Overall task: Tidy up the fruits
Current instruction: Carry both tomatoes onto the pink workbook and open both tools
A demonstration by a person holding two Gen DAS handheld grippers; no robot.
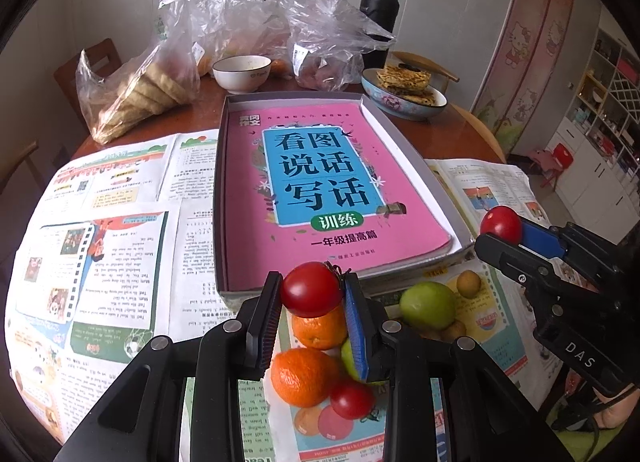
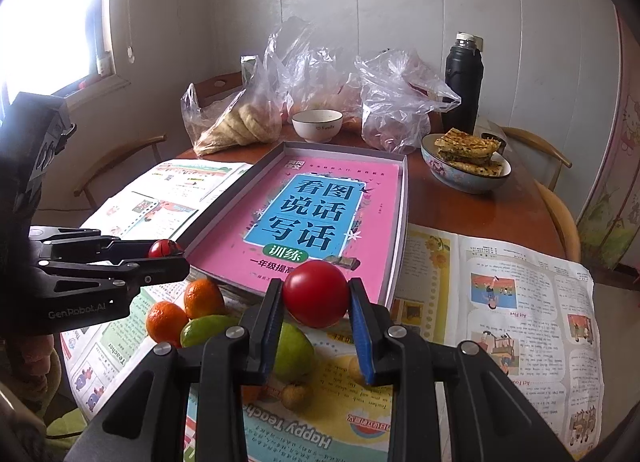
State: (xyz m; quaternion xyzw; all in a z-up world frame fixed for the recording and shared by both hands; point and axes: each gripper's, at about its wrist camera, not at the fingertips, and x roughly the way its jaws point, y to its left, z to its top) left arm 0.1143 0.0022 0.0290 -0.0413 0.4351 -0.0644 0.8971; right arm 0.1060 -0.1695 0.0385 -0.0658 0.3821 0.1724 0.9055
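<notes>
Three tomatoes point(image 1: 311, 289), two oranges point(image 1: 304, 376), two green fruits point(image 1: 427, 305).

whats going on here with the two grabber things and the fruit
A person is sorting fruit with a gripper in each hand. The left gripper is shut on a red tomato, and the right gripper is shut on another tomato. Both are lifted clear of the pile of oranges and green fruit on the newspapers, near the shallow box lined with a pink book.

Grey panelled wall point(image 2: 360, 1), bright window point(image 2: 48, 13), wooden chairs point(image 2: 556, 189) around the table point(image 2: 460, 209).
</notes>
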